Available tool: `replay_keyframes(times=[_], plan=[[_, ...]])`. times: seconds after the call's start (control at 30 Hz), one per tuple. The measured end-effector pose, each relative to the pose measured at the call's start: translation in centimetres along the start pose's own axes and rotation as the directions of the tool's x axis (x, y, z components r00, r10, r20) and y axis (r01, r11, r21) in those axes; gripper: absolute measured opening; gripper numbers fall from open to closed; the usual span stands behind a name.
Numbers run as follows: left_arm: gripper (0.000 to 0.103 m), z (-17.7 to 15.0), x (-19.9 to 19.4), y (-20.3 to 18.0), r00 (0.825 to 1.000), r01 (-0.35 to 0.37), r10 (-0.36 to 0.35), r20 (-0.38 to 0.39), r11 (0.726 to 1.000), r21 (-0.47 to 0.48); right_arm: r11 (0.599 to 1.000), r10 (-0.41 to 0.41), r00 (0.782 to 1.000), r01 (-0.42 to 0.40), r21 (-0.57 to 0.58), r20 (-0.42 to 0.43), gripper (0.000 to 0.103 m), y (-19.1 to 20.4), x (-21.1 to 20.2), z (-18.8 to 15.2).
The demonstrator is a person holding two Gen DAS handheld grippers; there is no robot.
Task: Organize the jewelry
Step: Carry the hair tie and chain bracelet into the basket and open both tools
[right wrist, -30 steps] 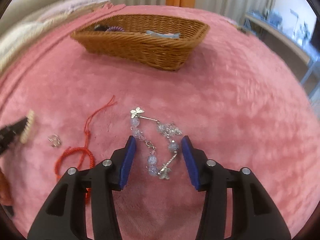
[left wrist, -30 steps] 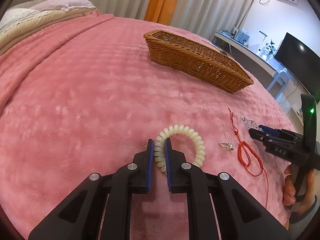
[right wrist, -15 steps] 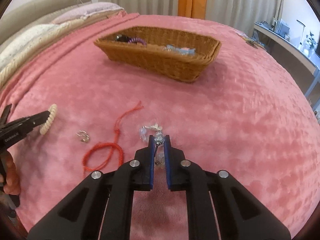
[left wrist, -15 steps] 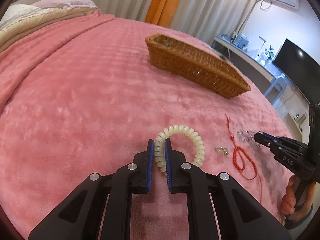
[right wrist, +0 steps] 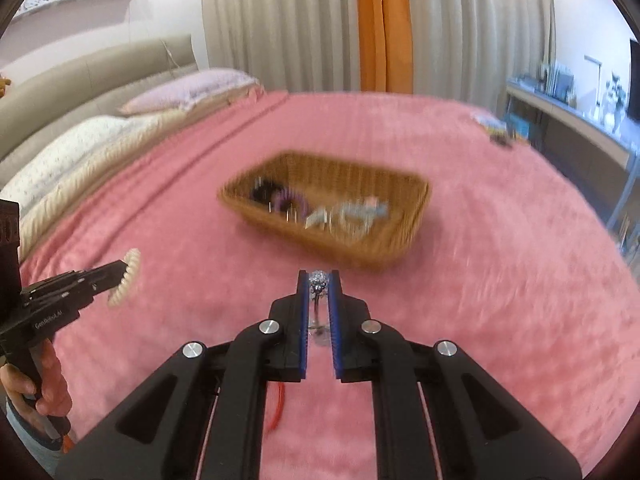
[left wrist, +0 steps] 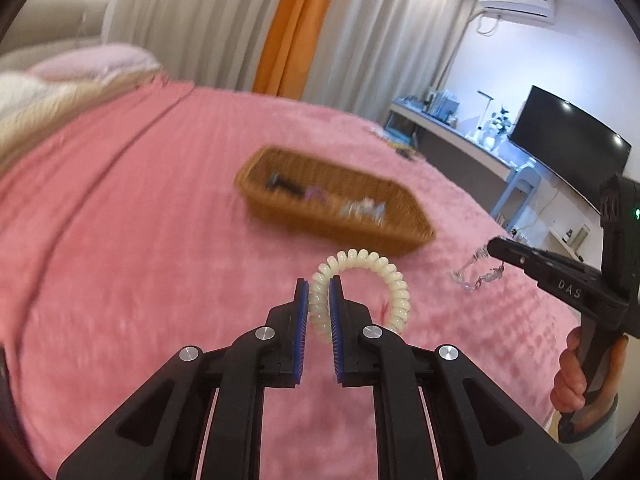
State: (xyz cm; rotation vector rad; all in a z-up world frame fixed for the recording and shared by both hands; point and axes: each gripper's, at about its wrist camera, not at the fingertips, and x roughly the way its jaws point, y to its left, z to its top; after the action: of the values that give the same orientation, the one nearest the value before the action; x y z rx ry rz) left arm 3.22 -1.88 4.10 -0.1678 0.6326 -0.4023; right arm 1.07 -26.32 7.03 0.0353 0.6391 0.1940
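While blurred, basket [right wrist: 416, 196] holds jewelry [right wrist: 348, 216]

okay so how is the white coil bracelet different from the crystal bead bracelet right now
The white coil bracelet is a thick, opaque cream spiral holding a stiff arc; the crystal bead bracelet is a thin, clear, silvery chain that droops limply. The coil sits in the left gripper, the crystal one in the right gripper. Both are clamped, lifted off the pink blanket, short of the wicker basket.
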Motion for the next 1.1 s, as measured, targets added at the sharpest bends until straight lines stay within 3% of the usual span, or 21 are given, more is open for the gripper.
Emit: replay_keyframes(times=[0.23,0.5,0.77,1.1], plan=[[0.009,6.9,2.5,-2.1,0.996,-0.022,0.016,0.085,0.997,0.067,0.999,-0.021,0.997,0.019,0.028,0.081,0.008,-1.0,1.9,6.8],[0.009,12.2,10.8,-1.3,0.998,-0.016,0.013,0.058,0.999,0.050,0.995,-0.041,0.998,0.037,0.096,0.041,0.008,-3.5,9.6,11.6],[0.009,12.2,19.8,-0.1,0.998,-0.060,0.062,-0.031,0.997,0.048,0.991,-0.028,0.998,0.036,0.130,-0.064,0.007,-4.6,17.8,12.1],[0.011,11.0,22.9,1.5,0.993,-0.061,0.063,-0.100,0.998,0.025,0.985,-0.006,0.983,0.037,0.166,-0.184,0.008,-5.2,23.6,9.6]])
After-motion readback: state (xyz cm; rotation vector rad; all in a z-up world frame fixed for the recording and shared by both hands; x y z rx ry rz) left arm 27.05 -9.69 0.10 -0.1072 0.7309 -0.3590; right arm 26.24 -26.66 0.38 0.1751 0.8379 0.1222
